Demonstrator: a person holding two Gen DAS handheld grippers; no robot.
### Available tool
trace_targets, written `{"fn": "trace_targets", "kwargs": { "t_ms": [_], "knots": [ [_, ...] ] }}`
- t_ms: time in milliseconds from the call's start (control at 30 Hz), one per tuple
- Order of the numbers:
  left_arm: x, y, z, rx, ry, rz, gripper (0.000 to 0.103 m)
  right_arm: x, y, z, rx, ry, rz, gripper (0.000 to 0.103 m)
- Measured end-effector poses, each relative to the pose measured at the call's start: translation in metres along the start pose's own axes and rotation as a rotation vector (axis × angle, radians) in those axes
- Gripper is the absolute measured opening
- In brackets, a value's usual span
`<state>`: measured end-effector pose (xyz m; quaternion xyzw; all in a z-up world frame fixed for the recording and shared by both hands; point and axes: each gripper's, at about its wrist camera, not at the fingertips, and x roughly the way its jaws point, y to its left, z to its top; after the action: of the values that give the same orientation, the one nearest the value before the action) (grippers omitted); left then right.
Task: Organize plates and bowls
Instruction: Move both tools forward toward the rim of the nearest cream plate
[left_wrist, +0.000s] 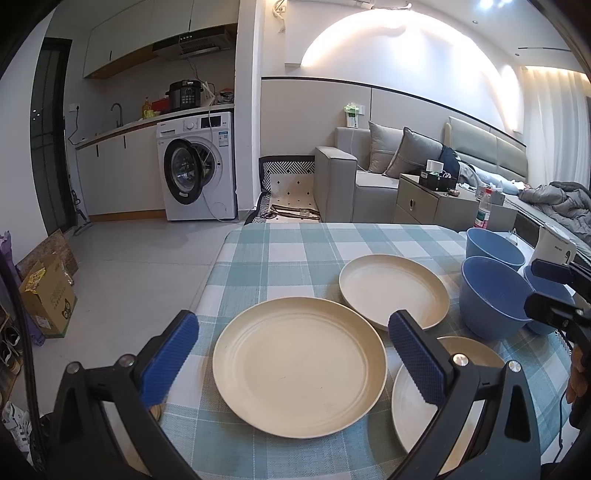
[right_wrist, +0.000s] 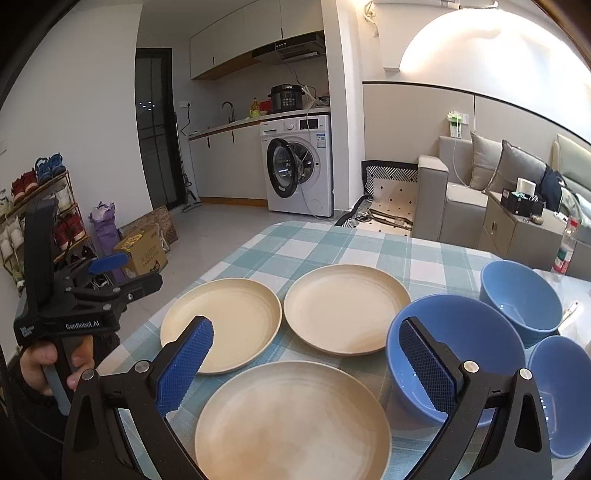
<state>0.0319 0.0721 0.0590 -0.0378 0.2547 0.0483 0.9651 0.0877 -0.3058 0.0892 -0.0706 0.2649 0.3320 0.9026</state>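
Note:
Three cream plates lie on the checked tablecloth (left_wrist: 295, 247): a left plate (left_wrist: 299, 365) (right_wrist: 221, 325), a far plate (left_wrist: 393, 290) (right_wrist: 347, 308) and a near plate (left_wrist: 417, 402) (right_wrist: 291, 421). To their right stand three blue bowls, upright and apart: a middle bowl (left_wrist: 495, 299) (right_wrist: 454, 354), a far bowl (left_wrist: 493, 247) (right_wrist: 521, 295) and a near-right bowl (right_wrist: 561, 387). My left gripper (left_wrist: 291, 325) (right_wrist: 133, 273) hangs open above the left plate's near edge, holding nothing. Open and empty too, my right gripper (right_wrist: 306, 325) (left_wrist: 550, 291) hovers between the near plate and the middle bowl.
A white kettle (left_wrist: 554, 247) and a plastic bottle (right_wrist: 565, 247) stand at the table's far right. A hand (right_wrist: 44, 362) holds the left gripper past the table's left edge. On the floor to the left are a cardboard box (right_wrist: 144, 251) and a shoe rack (right_wrist: 44, 206).

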Motion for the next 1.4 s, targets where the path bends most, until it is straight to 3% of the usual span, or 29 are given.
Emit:
{"fn": "trace_targets", "kwargs": {
  "t_ms": [633,1167,1400],
  "knots": [
    [0.027,0.024,-0.014,-0.049,0.075,0.022,0.103,0.041,0.019,0.007,-0.015,0.059,0.052,0.103],
    [0.042,0.037,-0.023,-0.073,0.121,0.031,0.103,0.074,0.024,0.008,-0.034,0.094,-0.024,0.103],
    [0.045,0.041,-0.025,-0.084,0.128,0.036,0.103,0.084,0.044,0.015,-0.11,0.102,-0.051,0.103]
  ]
}}
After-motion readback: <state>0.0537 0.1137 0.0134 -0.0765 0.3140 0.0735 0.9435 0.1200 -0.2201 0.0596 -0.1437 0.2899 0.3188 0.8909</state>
